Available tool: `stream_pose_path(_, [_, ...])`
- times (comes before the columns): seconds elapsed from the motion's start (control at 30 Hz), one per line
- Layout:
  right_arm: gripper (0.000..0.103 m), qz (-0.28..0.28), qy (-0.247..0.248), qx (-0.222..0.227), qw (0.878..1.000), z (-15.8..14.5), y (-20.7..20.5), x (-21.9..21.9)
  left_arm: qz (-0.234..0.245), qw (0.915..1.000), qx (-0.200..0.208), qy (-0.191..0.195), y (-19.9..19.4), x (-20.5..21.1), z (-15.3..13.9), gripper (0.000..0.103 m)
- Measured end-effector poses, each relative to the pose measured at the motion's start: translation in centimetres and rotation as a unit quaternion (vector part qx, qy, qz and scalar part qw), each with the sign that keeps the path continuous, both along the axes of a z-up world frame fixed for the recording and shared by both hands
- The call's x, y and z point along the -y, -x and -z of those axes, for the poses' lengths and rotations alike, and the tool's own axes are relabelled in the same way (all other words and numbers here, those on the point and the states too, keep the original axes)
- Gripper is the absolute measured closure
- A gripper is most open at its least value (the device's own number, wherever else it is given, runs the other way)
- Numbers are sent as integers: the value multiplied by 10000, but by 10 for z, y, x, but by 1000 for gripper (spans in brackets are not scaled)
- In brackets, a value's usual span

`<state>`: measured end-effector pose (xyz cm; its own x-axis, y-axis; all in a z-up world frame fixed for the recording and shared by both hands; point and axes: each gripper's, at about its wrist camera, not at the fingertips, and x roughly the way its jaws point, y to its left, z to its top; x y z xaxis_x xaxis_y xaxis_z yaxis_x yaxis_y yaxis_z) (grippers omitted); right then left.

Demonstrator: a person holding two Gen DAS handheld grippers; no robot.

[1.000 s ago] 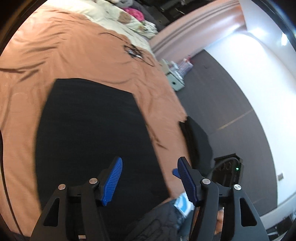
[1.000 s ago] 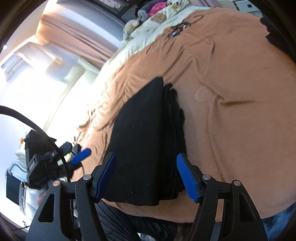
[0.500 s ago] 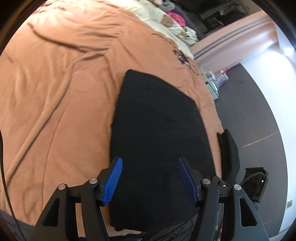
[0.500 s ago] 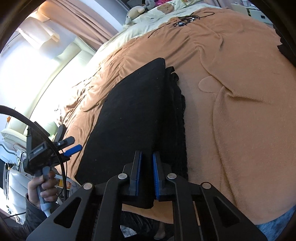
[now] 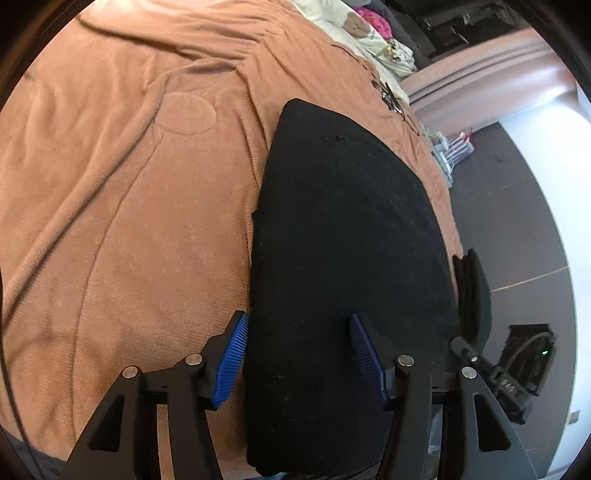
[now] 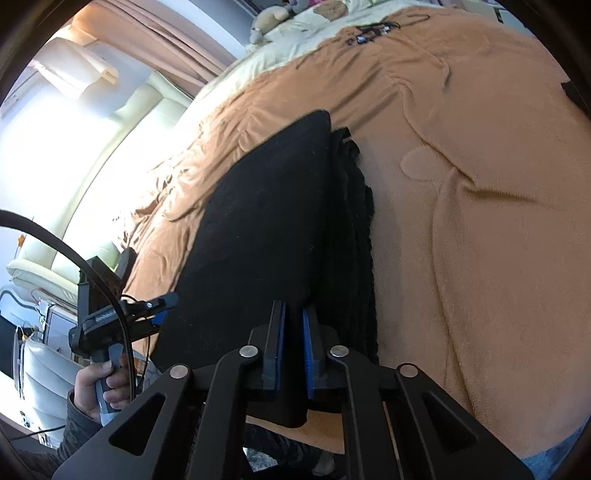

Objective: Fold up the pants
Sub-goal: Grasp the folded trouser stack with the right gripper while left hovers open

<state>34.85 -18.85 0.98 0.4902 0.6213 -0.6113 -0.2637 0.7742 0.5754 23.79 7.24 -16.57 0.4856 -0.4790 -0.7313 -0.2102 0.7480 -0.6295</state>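
Black pants [image 5: 351,240] lie folded flat on a brown blanket [image 5: 110,221]. My left gripper [image 5: 297,321] straddles their near left edge. Its jaws are closing, with black cloth between the blue pads [image 5: 231,362], which do not press on it. In the right wrist view the pants [image 6: 266,221] show a flat top panel with bunched layers along its right side. My right gripper [image 6: 293,308] is shut on the near edge of that top panel. The left gripper [image 6: 162,306] and the hand holding it appear at the left of that view.
The blanket covers a bed, with pillows and soft toys [image 6: 269,18] at its head and a dark cable tangle [image 5: 391,96] near them. Dark floor [image 5: 517,221] lies beyond the bed's right edge. A pale sofa [image 6: 55,258] and bright window stand to the left.
The right gripper closed onto the pants' near edge. The left gripper swung left and sank toward the pants' left edge, its jaws narrowing a little.
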Motion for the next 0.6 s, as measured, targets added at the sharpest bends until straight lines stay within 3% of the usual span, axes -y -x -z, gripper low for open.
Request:
stream_pose_path(0.1, [100, 114, -200, 90, 9997, -5, 5, 12, 90, 9998, 26, -202, -1, 5, -9, 53])
stream_pose_path(0.27, [100, 253, -89, 86, 9996, -1, 11, 24, 284, 9980, 234, -507, 1, 16, -29, 60])
stream_pose_path(0.43, [100, 384, 112, -247, 9989, 30, 8, 30, 413, 9971, 200, -610, 0, 24, -30, 60])
stream_pose_path(0.53, [100, 399, 104, -268, 9988, 34, 9, 31, 316, 9985, 81, -436, -3, 19, -20, 59])
stream_pose_path(0.6, [100, 344, 173, -266, 9989, 27, 10, 28, 252, 9992, 55, -316, -4, 14, -16, 51])
